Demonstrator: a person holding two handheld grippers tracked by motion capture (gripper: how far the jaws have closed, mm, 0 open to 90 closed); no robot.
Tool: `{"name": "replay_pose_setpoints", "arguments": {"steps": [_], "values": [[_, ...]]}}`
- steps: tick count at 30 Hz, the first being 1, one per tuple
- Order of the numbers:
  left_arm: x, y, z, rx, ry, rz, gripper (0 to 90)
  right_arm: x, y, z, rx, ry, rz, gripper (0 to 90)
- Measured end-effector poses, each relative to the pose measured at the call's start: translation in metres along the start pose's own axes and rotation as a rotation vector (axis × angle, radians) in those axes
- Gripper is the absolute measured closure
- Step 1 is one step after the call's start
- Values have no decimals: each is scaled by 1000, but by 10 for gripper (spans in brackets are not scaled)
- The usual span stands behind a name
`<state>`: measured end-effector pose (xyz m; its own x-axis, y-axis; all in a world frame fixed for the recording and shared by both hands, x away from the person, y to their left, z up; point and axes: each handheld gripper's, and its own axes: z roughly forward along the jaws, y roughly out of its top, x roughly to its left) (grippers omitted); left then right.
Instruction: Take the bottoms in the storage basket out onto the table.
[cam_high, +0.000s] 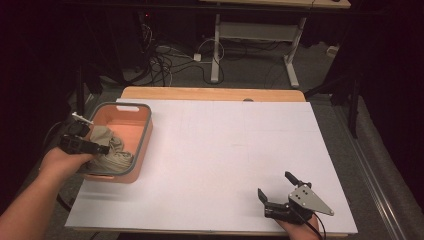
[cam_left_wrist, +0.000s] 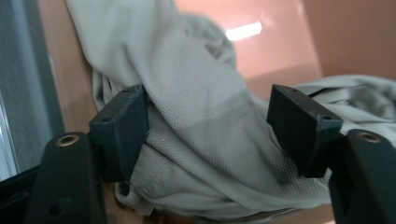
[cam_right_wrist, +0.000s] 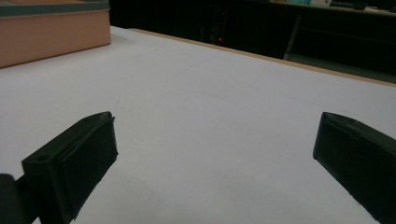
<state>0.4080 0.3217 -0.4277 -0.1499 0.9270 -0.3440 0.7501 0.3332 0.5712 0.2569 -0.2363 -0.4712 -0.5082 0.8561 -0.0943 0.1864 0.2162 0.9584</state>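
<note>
Left gripper (cam_high: 95, 148) reaches into the orange basket (cam_high: 145, 142) at the table's left edge. Beige cloth (cam_left_wrist: 205, 140) lies bunched inside, between its 2 jaws; one pad touches the fabric, the other stands clear, so no grip yet. Right gripper (cam_high: 276, 186) rests near the table's front right corner, jaws wide apart over bare white tabletop (cam_high: 225, 150).

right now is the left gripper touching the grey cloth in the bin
Touching. In the left gripper view the left gripper has one pad pressed into a fold of the grey cloth; the other jaw's contact is unclear.
</note>
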Motion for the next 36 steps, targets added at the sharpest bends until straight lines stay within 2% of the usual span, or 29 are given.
{"name": "replay_pose_setpoints", "arguments": {"steps": [7, 10, 13, 15, 19, 22, 24, 28, 32, 36], "values": [[-4, -1, 20, 116, 75, 3, 309, 1, 0, 0, -3, 4, -3, 6], [-7, -7, 33, 142, 104, 37, 369, 1, 0, 1, 1, 2, -6, 6], [-11, -9, 39, 159, 124, 80, 465, 1, -1, 1, 3, 3, -4, 6], [-12, -9, 40, 163, 124, 89, 513, 1, -1, 1, 5, 1, -5, 6], [-14, -8, 40, 159, 124, 131, 644, 2, 0, 0, 3, 4, -15, 6], [-17, -6, 41, 163, 112, 153, 690, 3, 0, -1, 0, 2, -14, 6], [-20, -5, 43, 159, 102, 180, 696, 3, 0, 0, 1, 2, -14, 6], [-27, 1, 51, 151, 79, 184, 699, 3, 0, 1, 6, 4, -12, 6], [-38, 4, 56, 117, 25, 212, 698, 2, 0, 1, 4, 2, -10, 6], [-41, 6, 59, 116, 29, 216, 690, 2, 0, 1, 6, 1, -8, 6]]}}
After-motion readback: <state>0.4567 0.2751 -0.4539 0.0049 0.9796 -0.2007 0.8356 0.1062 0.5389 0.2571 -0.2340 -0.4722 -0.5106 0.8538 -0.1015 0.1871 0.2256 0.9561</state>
